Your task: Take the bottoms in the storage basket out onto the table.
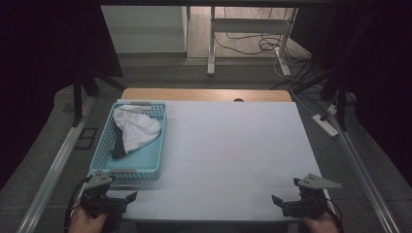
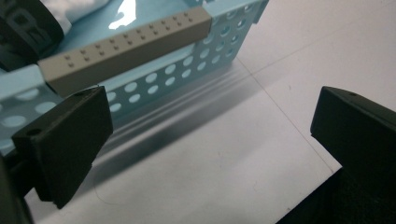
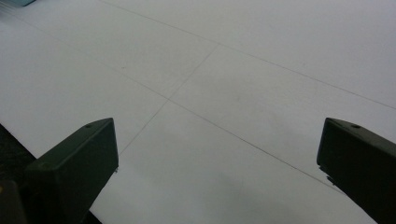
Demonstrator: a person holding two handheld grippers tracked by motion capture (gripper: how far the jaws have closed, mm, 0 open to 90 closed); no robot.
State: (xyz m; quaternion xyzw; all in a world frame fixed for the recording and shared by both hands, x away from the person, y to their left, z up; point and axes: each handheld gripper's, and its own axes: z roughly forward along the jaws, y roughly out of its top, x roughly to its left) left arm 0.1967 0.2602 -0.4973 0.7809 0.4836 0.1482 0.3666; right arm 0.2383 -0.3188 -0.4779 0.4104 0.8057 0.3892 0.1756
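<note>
While both tools sit at the near edge of the table (image 1: 233, 145), neither one carries a load. The left gripper (image 1: 114, 198) is spread wide: in the left gripper view its two black jaws stand far apart with bare white surface between them. The right gripper (image 1: 287, 201) is likewise spread wide, and the right gripper view shows plain table between its jaws.

Just beyond the left gripper stands the blue basket (image 1: 103, 145), a perforated plastic bin whose near wall (image 2: 187, 65) and grey handle bar (image 2: 126, 44) rise directly ahead of the left jaws. The jaws are close to that wall but apart from it. The basket's long axis runs away from the person, from the near edge toward the far edge of the table, along its left side.

Inside the basket lies a white cloth (image 1: 137, 130), crumpled, resting on or beside a dark garment (image 1: 117, 144). How the two pieces are tangled cannot be told. Both lie in the far and middle portion of the basket, forward of the left gripper and slightly to its right.

Governing relation: the cloth is straight ahead of the left gripper and well apart from the right gripper, which would have to cross most of the table's width. The left hand is therefore the nearer one. Any reach must, by this reading, rise over the near wall before descending into the basket.
</note>
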